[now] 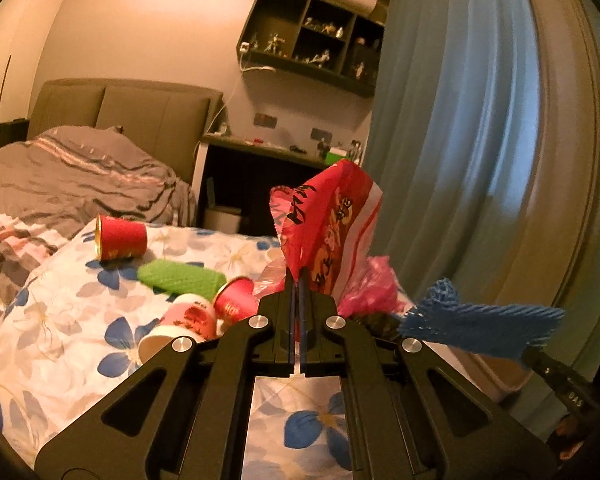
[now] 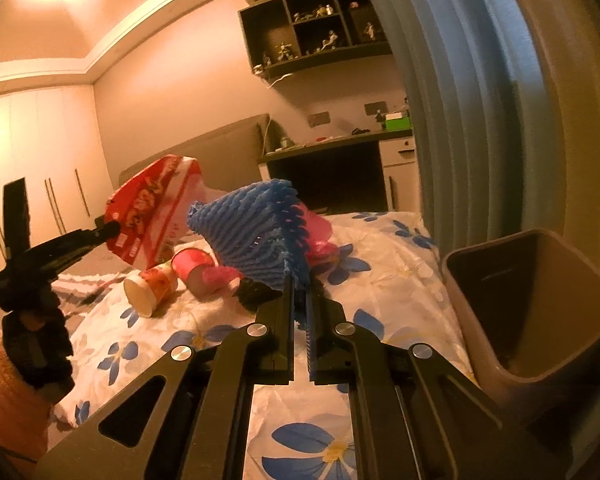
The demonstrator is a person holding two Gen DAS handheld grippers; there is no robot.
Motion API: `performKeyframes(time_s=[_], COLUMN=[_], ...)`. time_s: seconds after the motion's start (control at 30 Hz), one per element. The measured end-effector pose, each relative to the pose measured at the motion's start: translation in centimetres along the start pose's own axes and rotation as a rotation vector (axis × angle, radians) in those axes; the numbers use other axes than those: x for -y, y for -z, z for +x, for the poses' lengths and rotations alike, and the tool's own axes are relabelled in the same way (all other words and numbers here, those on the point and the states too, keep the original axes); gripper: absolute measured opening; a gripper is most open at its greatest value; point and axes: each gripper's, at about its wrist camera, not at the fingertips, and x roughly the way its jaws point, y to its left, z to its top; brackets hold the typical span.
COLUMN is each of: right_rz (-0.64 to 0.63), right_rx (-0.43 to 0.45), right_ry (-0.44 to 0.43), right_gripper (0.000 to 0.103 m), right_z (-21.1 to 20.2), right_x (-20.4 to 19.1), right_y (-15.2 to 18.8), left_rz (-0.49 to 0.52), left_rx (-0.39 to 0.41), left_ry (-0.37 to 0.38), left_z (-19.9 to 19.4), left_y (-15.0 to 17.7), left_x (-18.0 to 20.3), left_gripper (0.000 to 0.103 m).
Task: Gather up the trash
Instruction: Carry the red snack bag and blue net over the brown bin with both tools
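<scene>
My left gripper point(image 1: 299, 276) is shut on a red and white snack wrapper point(image 1: 332, 232), held up above the flowered bed cover point(image 1: 60, 320). From the right wrist view the same wrapper point(image 2: 148, 216) hangs from the left gripper point(image 2: 108, 229). My right gripper point(image 2: 298, 280) is shut on a blue foam net point(image 2: 256, 232), also seen at the right of the left view as a blue foam net point(image 1: 480, 324). On the cover lie a red cup point(image 1: 120, 238), a green foam net point(image 1: 180, 278), a second red cup point(image 1: 236, 302), a pink-white cup point(image 1: 180, 328) and a pink plastic bag point(image 1: 368, 292).
A brown bin point(image 2: 540, 320) stands open at the bed's right edge, beside the blue curtain point(image 2: 460, 100). A desk point(image 2: 332, 144) and a wall shelf point(image 2: 312, 28) with figurines lie beyond the bed. A person's orange sleeve point(image 2: 8, 392) shows at the lower left.
</scene>
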Motion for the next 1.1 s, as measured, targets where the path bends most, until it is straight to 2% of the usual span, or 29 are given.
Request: performKeyframes(time_s=[0.23, 0.47, 0.63, 0.83, 1.1], right_rz=[0.031, 0.060, 0.070, 0.059, 0.094], right_rx=[0.042, 0.090, 0.129, 0.162, 0.178], right_ry=[0.059, 0.159, 0.270, 0.443, 0.572], right_gripper=[0.006, 0.006, 0.006, 0.005, 0.005], right_z=[-1.5, -3.5, -5.2, -7.0, -7.5], right_x=[1.5, 4.1, 6.5, 9.5, 12.7], right_y=[-0.4, -0.5, -0.7, -0.8, -0.5], left_rz=[0.046, 0.092, 0.134, 0.165, 0.190], left_rx=[0.021, -0.005, -0.034, -0.069, -0.109], left_ry=[0.032, 0.104, 0.184, 0.275, 0.370], left_z=[-0.6, 0.9, 2.7, 5.4, 9.1], left_y=[-0.4, 0.2, 1.0, 2.3, 4.3], left_x=[2.8, 7.4, 11.5, 16.7, 23.4], left_gripper=[0.000, 0.000, 0.000, 0.000, 0.000])
